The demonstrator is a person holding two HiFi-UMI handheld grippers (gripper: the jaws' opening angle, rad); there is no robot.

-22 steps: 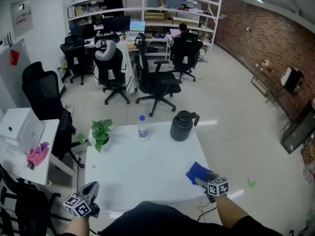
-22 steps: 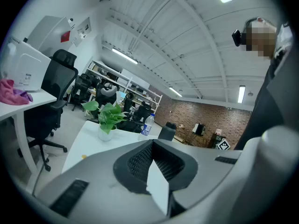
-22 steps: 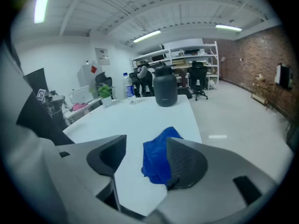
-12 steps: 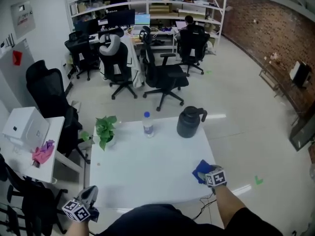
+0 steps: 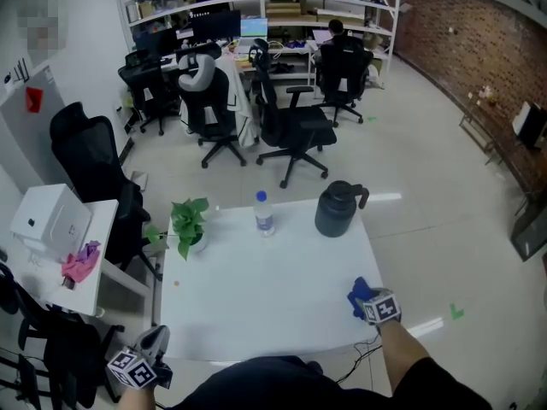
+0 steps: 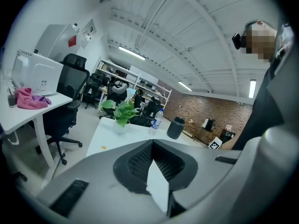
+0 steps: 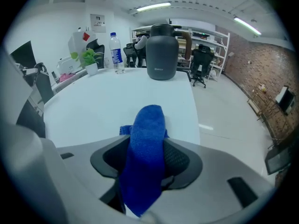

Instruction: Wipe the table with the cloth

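Head view: right gripper point(image 5: 366, 299) sits at the near right corner of the table point(image 5: 256, 289), blue cloth point(image 5: 357, 291) bunched at its tip, on or just above the top, right at the edge. Left gripper point(image 5: 155, 338) hangs off the near left corner, well apart from the cloth. Jug point(image 5: 338, 209), bottle point(image 5: 264, 213) and plant point(image 5: 188, 223) stand along the far side; the middle of the top is bare

Left gripper view: left gripper point(image 6: 152, 164) has its jaws together at the tips, nothing between them. It points across the table point(image 6: 110, 134) and does no work here

Right gripper view: right gripper point(image 7: 148, 158) is clamped on the cloth point(image 7: 147, 125), pads pressing on both sides of the fold, free end drooping forward onto the table point(image 7: 103, 106). Whether the cloth presses on the top is not clear from here

Judgement: wiping is under way, cloth at the end or start of a stroke at the right edge. Next move calls for keeping the clamp, pressing the free end flat and sweeping left over the bare middle, stopping short of the jug point(image 7: 162, 50) and bottle point(image 7: 115, 50). Most of the top looks left to cover
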